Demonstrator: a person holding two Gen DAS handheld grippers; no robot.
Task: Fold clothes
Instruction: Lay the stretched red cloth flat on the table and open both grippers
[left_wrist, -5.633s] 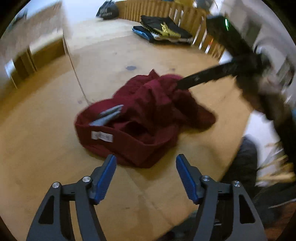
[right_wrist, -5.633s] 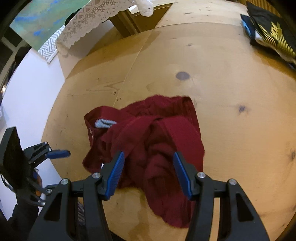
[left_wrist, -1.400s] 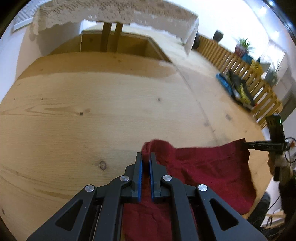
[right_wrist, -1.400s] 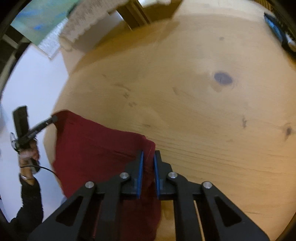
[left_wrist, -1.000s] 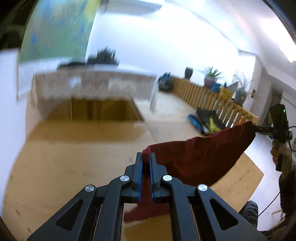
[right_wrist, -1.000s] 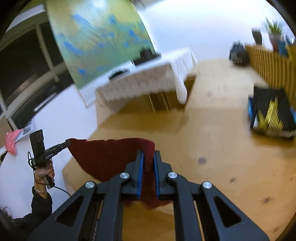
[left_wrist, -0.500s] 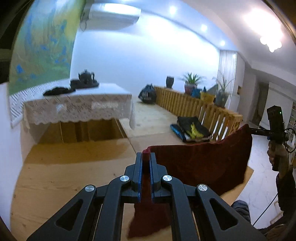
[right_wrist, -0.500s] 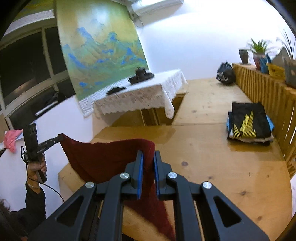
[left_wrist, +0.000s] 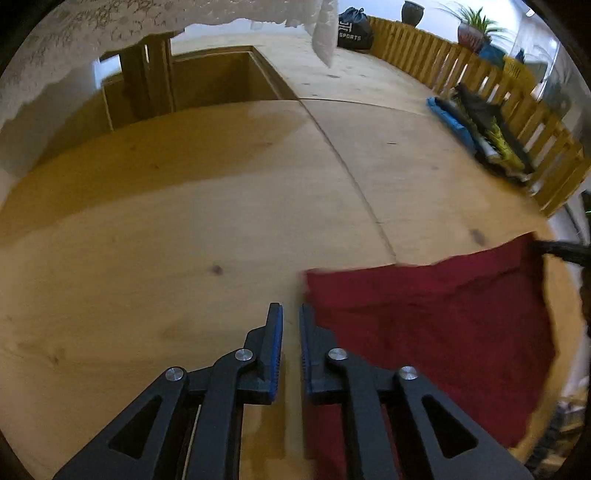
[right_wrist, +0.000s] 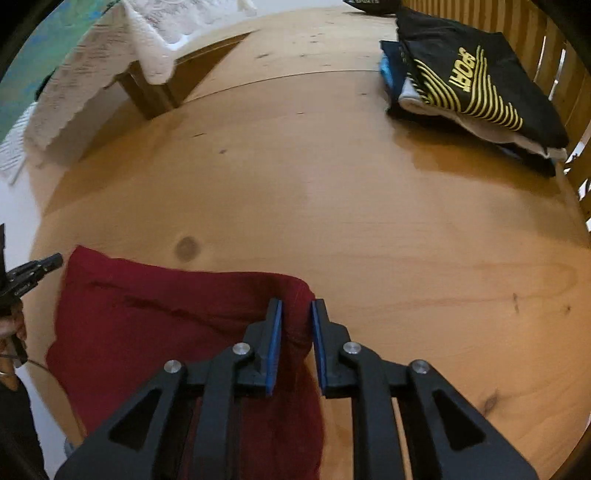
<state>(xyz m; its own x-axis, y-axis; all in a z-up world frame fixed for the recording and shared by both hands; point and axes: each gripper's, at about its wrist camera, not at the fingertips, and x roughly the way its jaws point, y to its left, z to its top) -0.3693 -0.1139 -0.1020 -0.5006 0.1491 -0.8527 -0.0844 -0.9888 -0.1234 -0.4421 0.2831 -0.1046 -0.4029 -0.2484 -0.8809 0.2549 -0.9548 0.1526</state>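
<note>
A dark red garment (right_wrist: 166, 325) lies spread flat on the round wooden table (right_wrist: 369, 206). My right gripper (right_wrist: 296, 304) points down at its far right corner. Its jaws are opening, and the bunched corner of cloth still sits between the blue pads (right_wrist: 275, 332). In the left wrist view the red garment (left_wrist: 424, 317) spreads to the right of my left gripper (left_wrist: 291, 310). Those jaws are opening too, with bare wood in the narrow gap and the cloth's corner just past the right fingertip. Each view shows the other gripper at the garment's opposite corner.
A stack of folded clothes (right_wrist: 472, 85), black with yellow print on top, sits at the table's far right beside a wooden slat fence (left_wrist: 461, 74). A lace-covered table (right_wrist: 110, 62) stands behind. A person's hand (right_wrist: 11, 328) is at the table's left edge.
Both grippers have come down from holding the garment up in the air, and it now lies flat on the table. Both sets of jaws have parted; the left has let go of its corner.
</note>
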